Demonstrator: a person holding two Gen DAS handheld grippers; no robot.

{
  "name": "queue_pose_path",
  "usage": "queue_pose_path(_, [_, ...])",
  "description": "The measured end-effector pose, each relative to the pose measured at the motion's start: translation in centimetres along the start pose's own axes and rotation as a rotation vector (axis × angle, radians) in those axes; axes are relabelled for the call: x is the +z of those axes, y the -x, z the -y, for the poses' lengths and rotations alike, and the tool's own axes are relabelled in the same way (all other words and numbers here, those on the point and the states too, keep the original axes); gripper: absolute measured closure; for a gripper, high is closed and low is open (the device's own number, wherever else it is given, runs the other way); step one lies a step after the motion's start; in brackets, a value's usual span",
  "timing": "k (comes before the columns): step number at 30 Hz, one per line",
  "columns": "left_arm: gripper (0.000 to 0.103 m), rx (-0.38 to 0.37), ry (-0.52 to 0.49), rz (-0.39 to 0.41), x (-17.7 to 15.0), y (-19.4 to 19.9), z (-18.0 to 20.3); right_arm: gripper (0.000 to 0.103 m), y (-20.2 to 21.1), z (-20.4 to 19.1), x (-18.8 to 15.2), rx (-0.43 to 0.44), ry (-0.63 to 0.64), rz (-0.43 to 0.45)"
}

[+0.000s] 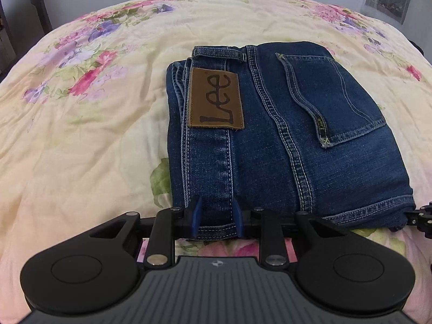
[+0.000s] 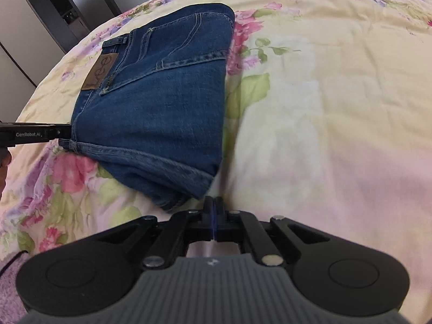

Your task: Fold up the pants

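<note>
Folded jeans (image 1: 283,140) lying on a flowered bedspread (image 1: 81,135), left gripper (image 1: 217,217) spread, apparently straddling the near waistband, right gripper (image 2: 213,210) pressed together, empty, just beside the near corner.

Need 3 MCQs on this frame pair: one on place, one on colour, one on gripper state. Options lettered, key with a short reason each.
1. Where do the folded jeans lie?
A. on a floral bedspread
B. on a wooden floor
C. in a basket

2. What colour is the Lee patch on the waistband?
A. white
B. brown
C. red

3. How do the two grippers stand?
A. both shut
B. both open
C. left gripper open around the near denim edge, right gripper shut, holding nothing

Key:
1 A, since pale yellow fabric with pink and purple flowers surrounds the jeans in both views.
2 B, since the patch is tan-brown with dark lettering.
3 C, since the left wrist view shows blue fingers apart with denim between them, and the right wrist view shows fingers pressed together just off the jeans' corner.
</note>
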State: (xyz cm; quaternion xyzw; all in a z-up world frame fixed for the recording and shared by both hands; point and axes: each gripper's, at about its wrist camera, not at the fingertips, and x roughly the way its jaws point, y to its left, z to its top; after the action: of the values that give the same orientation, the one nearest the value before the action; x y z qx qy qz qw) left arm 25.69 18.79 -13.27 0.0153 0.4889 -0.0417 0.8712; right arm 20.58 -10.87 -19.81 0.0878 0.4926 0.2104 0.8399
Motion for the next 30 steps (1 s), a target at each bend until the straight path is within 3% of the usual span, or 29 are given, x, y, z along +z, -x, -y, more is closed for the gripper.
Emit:
queue_pose_path(4, [0.072, -0.044, 0.040, 0.011, 0.9, 1.7, -0.9, 0.103, 1.5, 0.0, 1.1, 0.009, 0.006, -0.014])
queue_pose_path(9, [0.072, -0.058, 0.072, 0.109, 2.9, 3.3, -1.8, 0.102, 6.1, -0.7, 4.2, -0.011, 0.104, 0.128])
queue_pose_path(13, [0.072, -0.072, 0.128, 0.120, 4.6, 1.9, -1.8, 0.102, 4.9, -1.5, 8.4, -0.008, 0.138, 0.207])
queue_pose_path(18, [0.075, -0.033, 0.096, 0.079, 3.6, -0.4, -1.1, 0.100, 2.4, -4.1, 8.7, 0.084, 0.183, 0.185])
queue_pose_path(23, [0.075, -0.029, 0.099, 0.069, 3.5, -0.9, -1.3, 0.098, -1.7, -4.6, 7.2, 0.033, 0.186, 0.102])
queue_pose_path(28, [0.074, -0.007, 0.108, 0.060, 4.3, 0.5, -1.1, 0.098, -1.1, -5.0, 8.5, 0.025, 0.180, 0.065])
queue_pose_path(30, [0.074, 0.006, 0.086, 0.091, 4.6, 2.3, -0.9, 0.093, 0.0, -5.4, 8.9, 0.025, 0.189, 0.066])
